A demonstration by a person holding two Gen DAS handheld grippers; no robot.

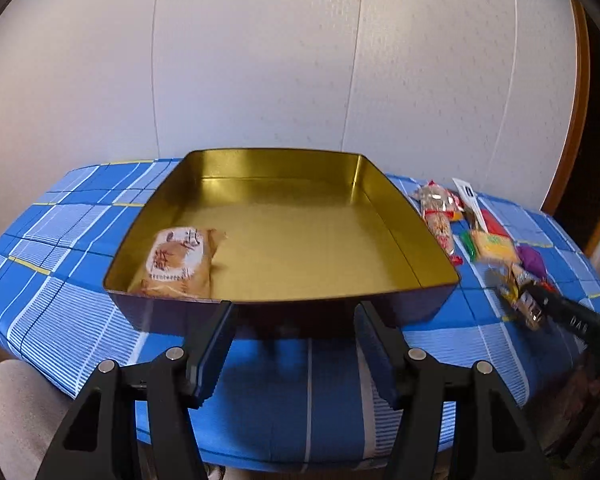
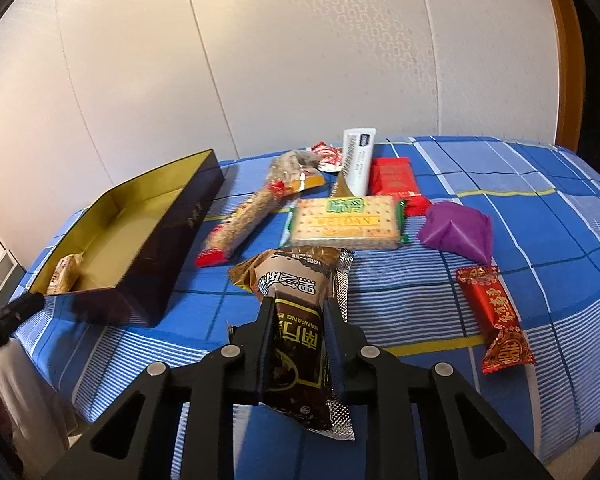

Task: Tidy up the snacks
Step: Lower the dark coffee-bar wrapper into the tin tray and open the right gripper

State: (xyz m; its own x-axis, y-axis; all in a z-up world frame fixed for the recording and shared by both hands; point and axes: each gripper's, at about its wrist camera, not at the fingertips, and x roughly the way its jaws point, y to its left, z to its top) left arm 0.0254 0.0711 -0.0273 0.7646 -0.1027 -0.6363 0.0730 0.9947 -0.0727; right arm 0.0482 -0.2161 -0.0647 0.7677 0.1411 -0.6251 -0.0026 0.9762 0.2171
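A dark tin box with a gold inside (image 1: 404, 236) (image 2: 180, 216) stands on the blue checked tablecloth. One tan snack pack (image 1: 180, 264) (image 2: 64, 274) lies in its near left corner. My left gripper (image 1: 296, 312) is open and empty, just in front of the box's near wall. My right gripper (image 2: 298, 308) is shut on a brown and black snack bar (image 2: 296, 320), held just above the cloth to the right of the box. In the left wrist view the right gripper (image 1: 540, 300) shows blurred at the right with that bar.
Loose snacks lie right of the box: a long sesame stick (image 2: 244, 224), a cracker pack (image 2: 346, 222), a purple pouch (image 2: 458, 232), a red candy (image 2: 496, 320), a red pack (image 2: 392, 178), a white tube (image 2: 358, 160). A white wall stands behind the table.
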